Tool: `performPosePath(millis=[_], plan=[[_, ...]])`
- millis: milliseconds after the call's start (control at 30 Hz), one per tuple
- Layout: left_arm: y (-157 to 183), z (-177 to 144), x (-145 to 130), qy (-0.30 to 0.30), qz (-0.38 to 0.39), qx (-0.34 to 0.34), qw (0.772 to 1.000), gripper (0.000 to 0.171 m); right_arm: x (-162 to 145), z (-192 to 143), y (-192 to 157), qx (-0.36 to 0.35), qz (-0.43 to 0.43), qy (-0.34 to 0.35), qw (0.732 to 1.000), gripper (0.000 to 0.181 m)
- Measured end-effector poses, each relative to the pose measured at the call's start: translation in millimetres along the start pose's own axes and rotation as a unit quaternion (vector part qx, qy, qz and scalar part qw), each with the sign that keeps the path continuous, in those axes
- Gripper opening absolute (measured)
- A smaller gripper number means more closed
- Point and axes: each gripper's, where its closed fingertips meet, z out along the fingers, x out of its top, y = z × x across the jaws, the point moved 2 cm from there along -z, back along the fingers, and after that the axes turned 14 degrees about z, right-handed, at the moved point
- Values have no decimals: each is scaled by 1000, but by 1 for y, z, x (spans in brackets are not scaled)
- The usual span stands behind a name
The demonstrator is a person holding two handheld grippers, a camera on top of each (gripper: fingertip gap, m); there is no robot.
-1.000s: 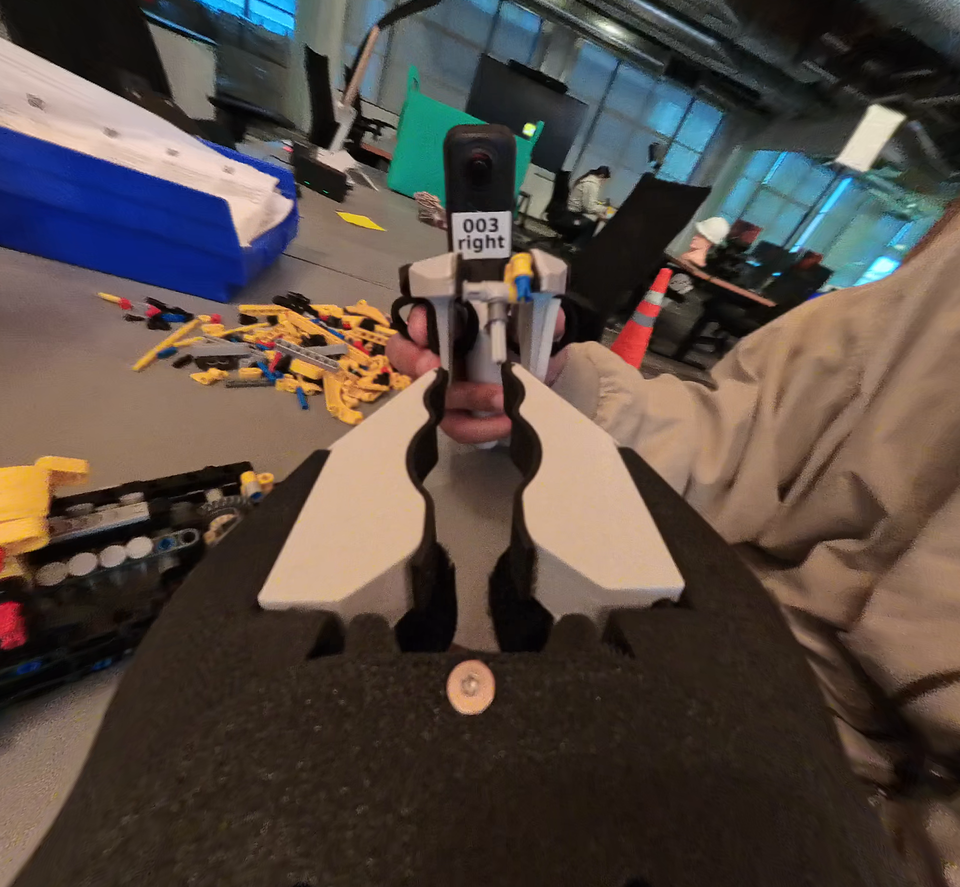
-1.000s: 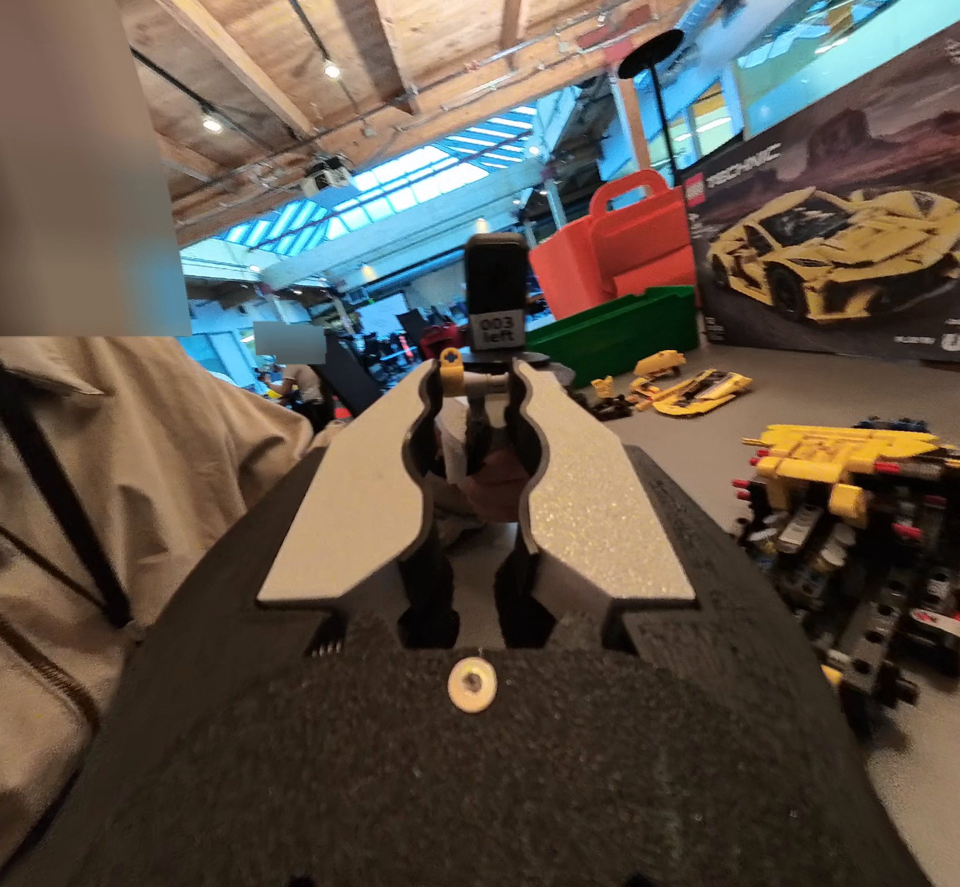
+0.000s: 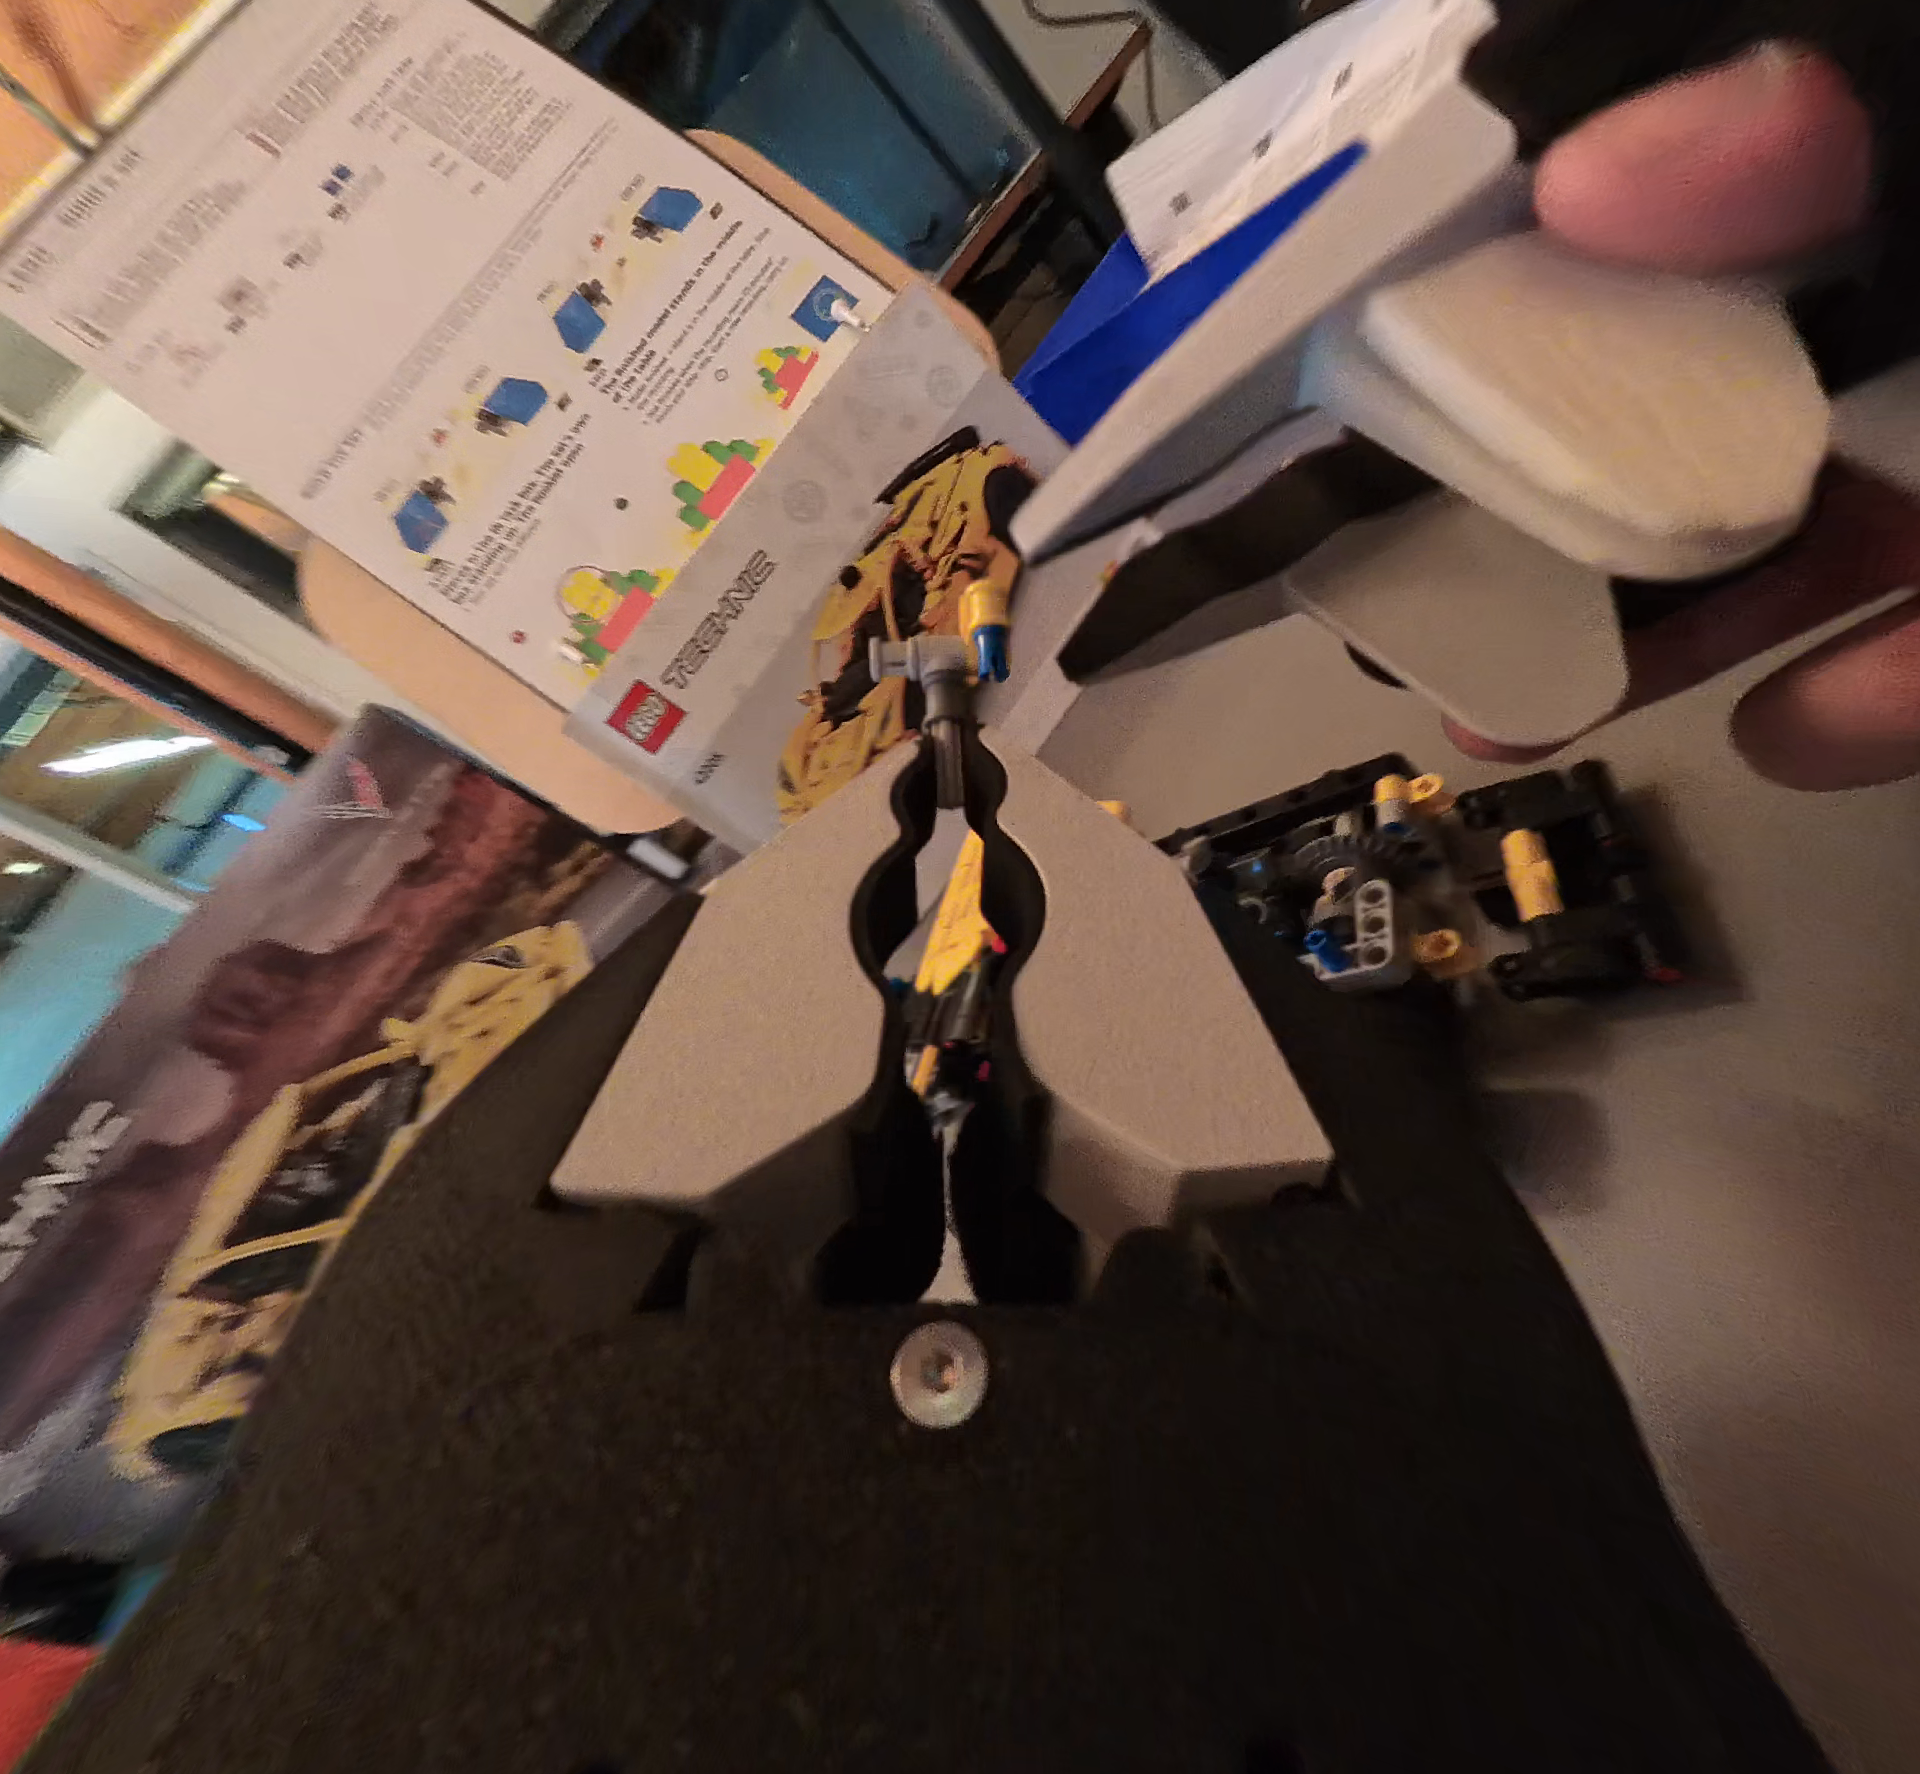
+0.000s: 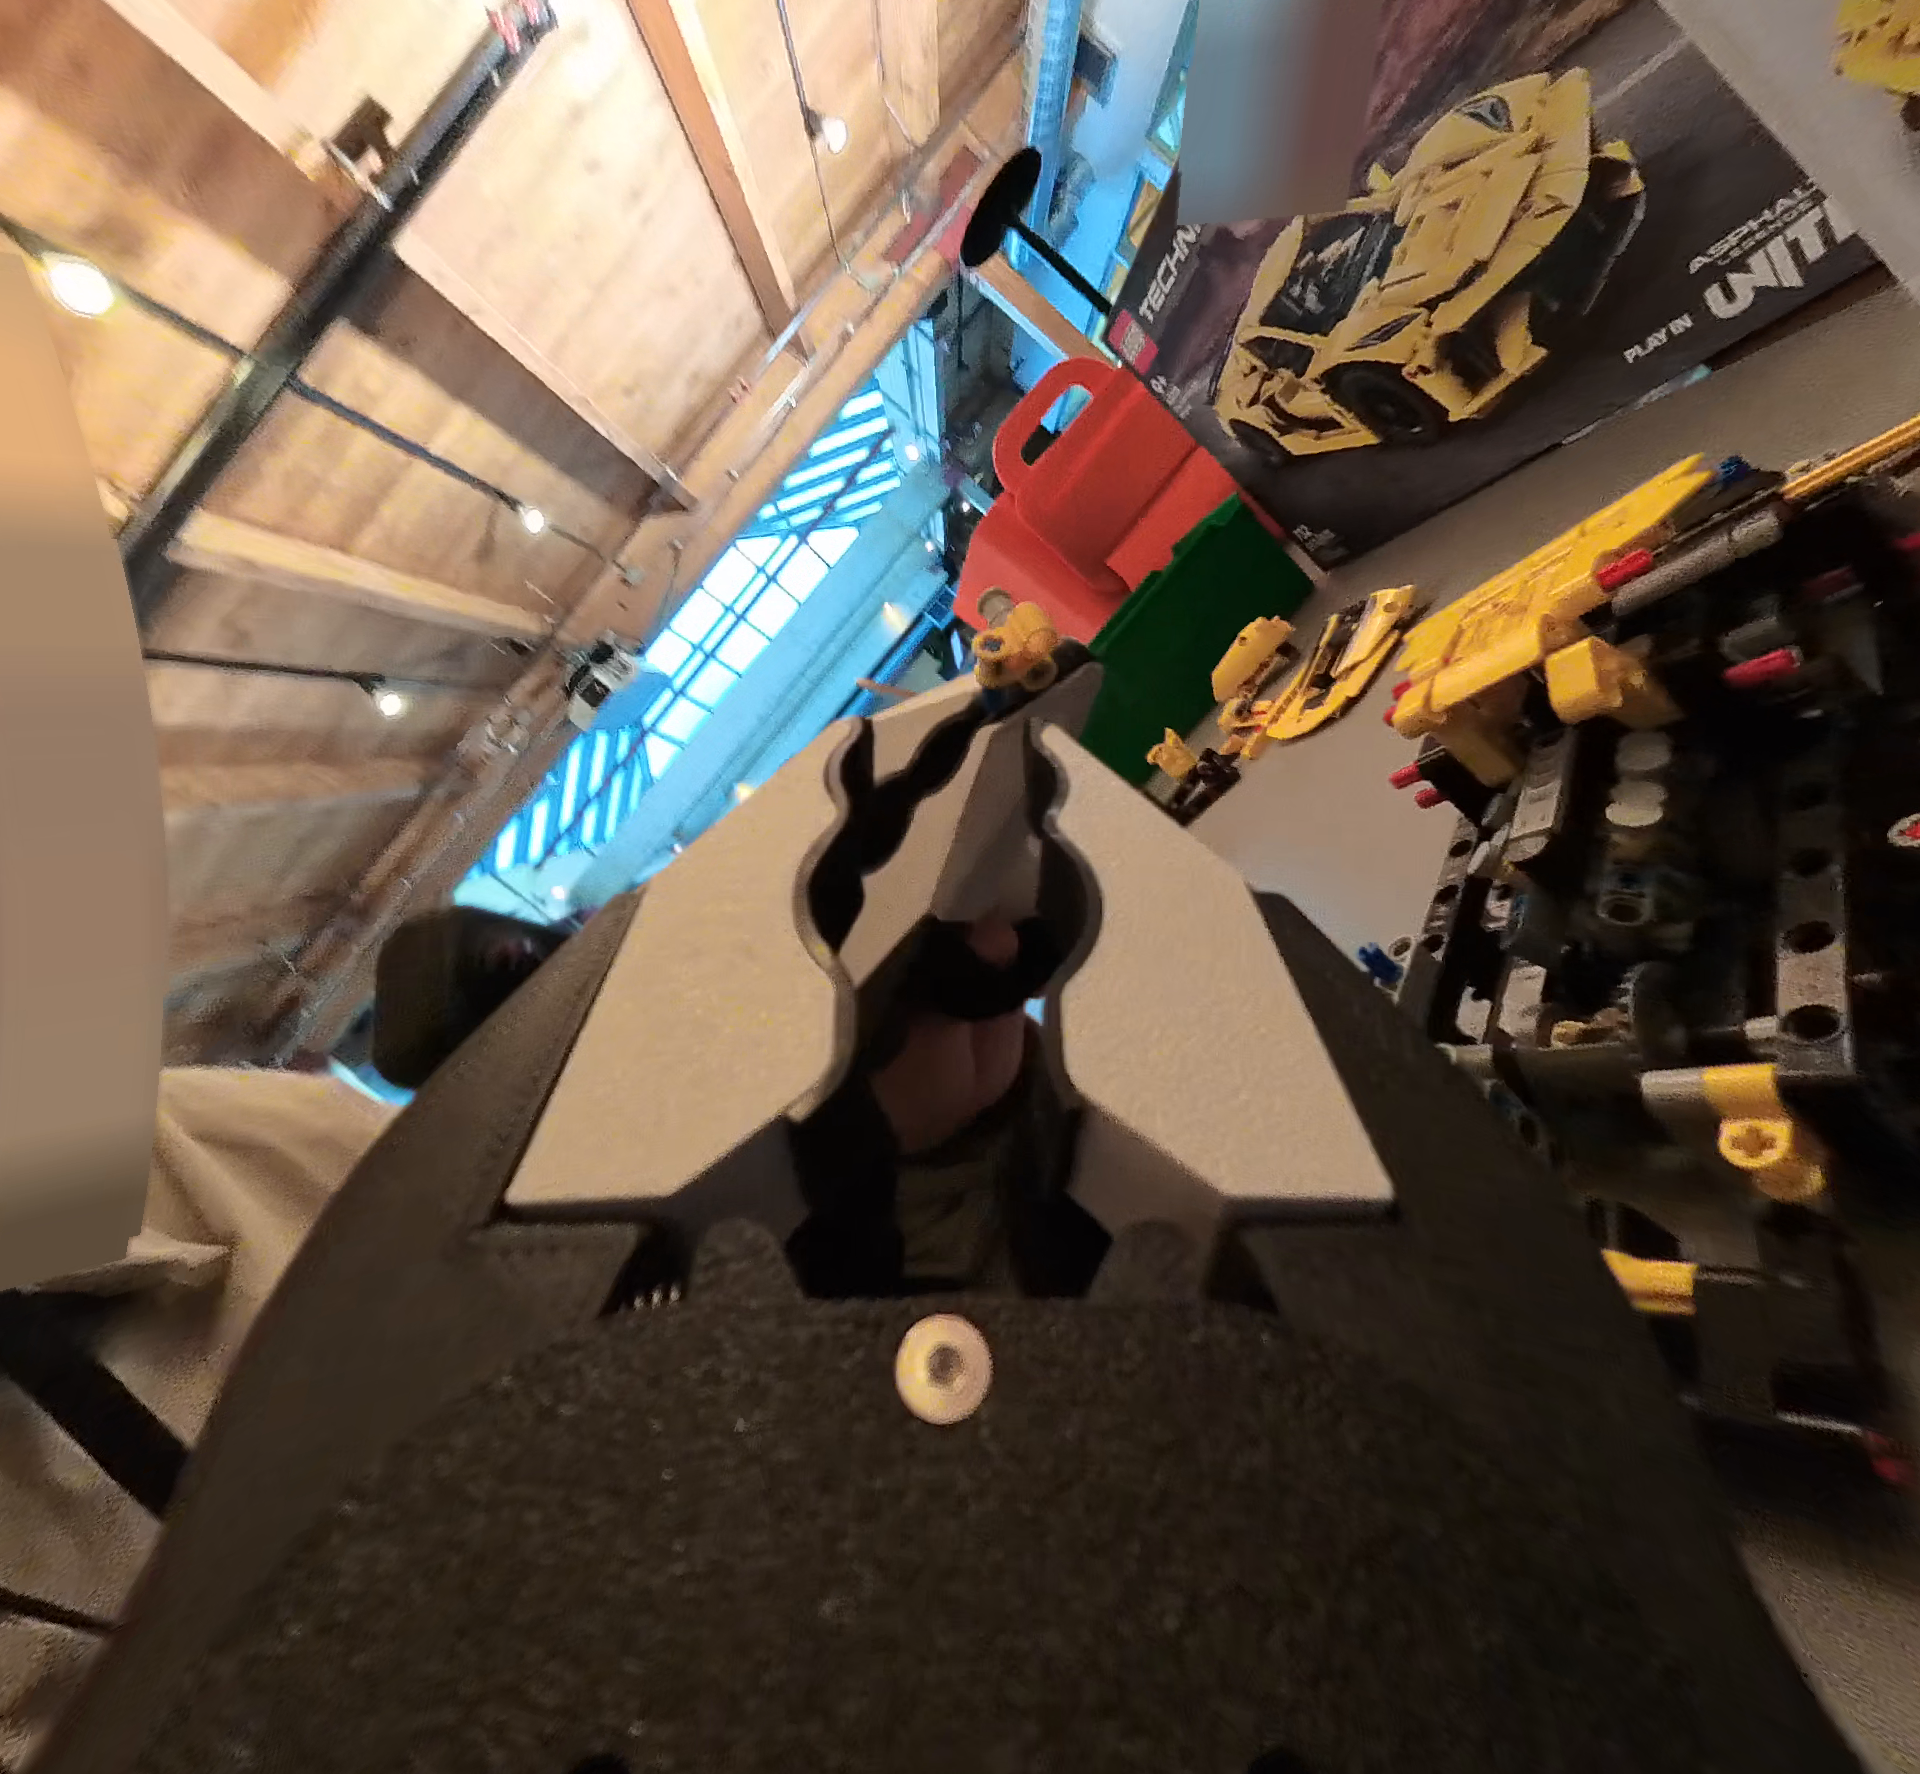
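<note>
My left gripper (image 3: 948,753) is shut on a dark grey axle (image 3: 945,732) and holds it in the air. The axle carries a small grey elbow connector (image 3: 920,659) and a yellow piece with a blue pin (image 3: 980,618). My right gripper (image 3: 1039,607) reaches in from the upper right, held by a hand (image 3: 1704,166). Its tips stand a little apart right beside the yellow piece. In the right wrist view the yellow piece (image 4: 1013,649) sits just beyond my right gripper (image 4: 951,732). A finger of the left gripper (image 4: 987,810) shows through the gap. I cannot tell whether the right gripper grips the piece.
A partly built black-and-yellow brick model (image 3: 1455,893) (image 4: 1662,789) stands on the grey table. A booklet (image 3: 790,581), a printed sheet (image 3: 416,218) and a box picturing a yellow car (image 4: 1455,249) stand behind. Red (image 4: 1091,488) and green (image 4: 1195,623) bins and loose yellow panels (image 4: 1309,675) lie farther back. The tips of both grippers are at nearly the same place. The yellow car (image 4: 1455,249) is about 35 cm from my left fingertips.
Both grippers have rolled and swung round. My left gripper has closed on the axle, which the right gripper alone held before. The right gripper now comes in from the side, not head-on.
</note>
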Motion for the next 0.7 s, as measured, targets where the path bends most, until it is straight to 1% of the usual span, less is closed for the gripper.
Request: performPosePath(millis=[167, 200, 267, 333, 400, 467, 500, 533, 567, 600, 633, 700], plan=[[7, 3, 6, -22, 63, 29, 997, 4, 6, -2, 10, -34, 4, 25, 999, 21], [8, 4, 8, -23, 71, 31, 997, 3, 7, -3, 11, -34, 4, 29, 999, 15], [11, 4, 11, -26, 86, 39, 995, 3, 10, -6, 12, -39, 5, 36, 999, 13], [11, 4, 12, -33, 85, 45, 995, 3, 9, -6, 11, -43, -1, 35, 998, 11], [14, 5, 12, -26, 68, 31, 997, 4, 9, -8, 12, -60, -20, 24, 998, 10], [20, 2, 14, 5, 40, -5, 999, 11, 11, -14, 14, -91, -66, 6, 994, 6], [24, -1, 17, 29, 14, -36, 999, 17, 13, -17, 13, -108, -100, -12, 989, 3], [31, -6, 20, 55, -18, -87, 995, 25, 13, -20, 10, -118, -138, -30, 983, 3], [34, -11, 23, 76, -53, -133, 987, 30, 11, -21, 7, -127, -178, -58, 974, 3], [31, -14, 25, 90, -88, -154, 980, 30, 9, -24, 11, -152, -208, -84, 963, 3], [29, -16, 26, 103, -118, -179, 971, 32, 8, -27, 15, -175, -234, -95, 952, 3], [25, -17, 24, 114, -179, -214, 953, 32, -1, -26, 12, -159, -240, -124, 950, 3]])
